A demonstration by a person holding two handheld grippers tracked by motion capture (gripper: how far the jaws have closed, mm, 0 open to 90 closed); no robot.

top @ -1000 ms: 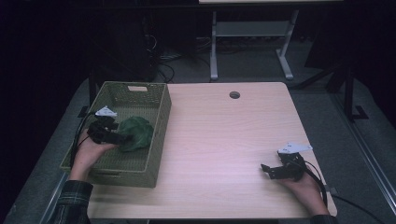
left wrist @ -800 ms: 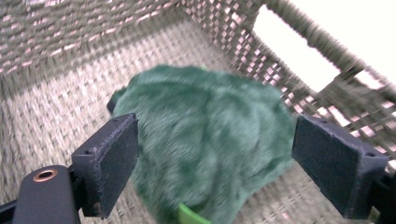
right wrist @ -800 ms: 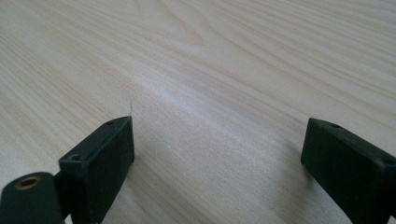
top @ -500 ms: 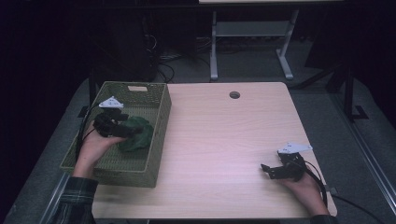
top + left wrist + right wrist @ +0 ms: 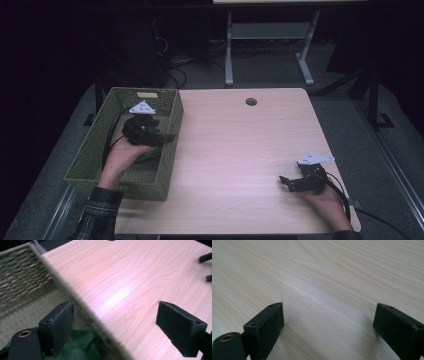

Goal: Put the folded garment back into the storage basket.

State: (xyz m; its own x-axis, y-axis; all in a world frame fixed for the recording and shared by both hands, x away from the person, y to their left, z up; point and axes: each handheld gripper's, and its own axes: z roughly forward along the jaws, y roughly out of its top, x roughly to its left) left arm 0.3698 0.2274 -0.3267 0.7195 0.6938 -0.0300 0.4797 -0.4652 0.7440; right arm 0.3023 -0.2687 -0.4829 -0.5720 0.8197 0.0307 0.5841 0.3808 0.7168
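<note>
A green woven basket (image 5: pixel 89 150) stands on the left end of a light wooden table (image 5: pixel 240 140). A dark green cloth (image 5: pixel 150 156) lies inside it, mostly hidden under the person's left hand. My left gripper (image 5: pixel 167 137) hovers over the basket's right wall, open. In the left gripper view the basket rim (image 5: pixel 82 315) runs between the wide-apart jaws of this gripper (image 5: pixel 120 322), and the cloth (image 5: pixel 80 346) lies below the left pad (image 5: pixel 60 326). My right gripper (image 5: pixel 284 184) rests on the table near the front right, open (image 5: pixel 329 327) and holding nothing.
A round cable hole (image 5: pixel 251 101) sits near the table's far edge. A metal stand (image 5: pixel 270 45) and cables lie on the dark floor behind. Bare tabletop (image 5: pixel 324 270) spreads between the two grippers. The right gripper's fingers (image 5: pixel 206 257) show far off in the left gripper view.
My left gripper has moved rightward across the basket to its right wall and now covers most of the cloth. The right gripper has stayed in place.
</note>
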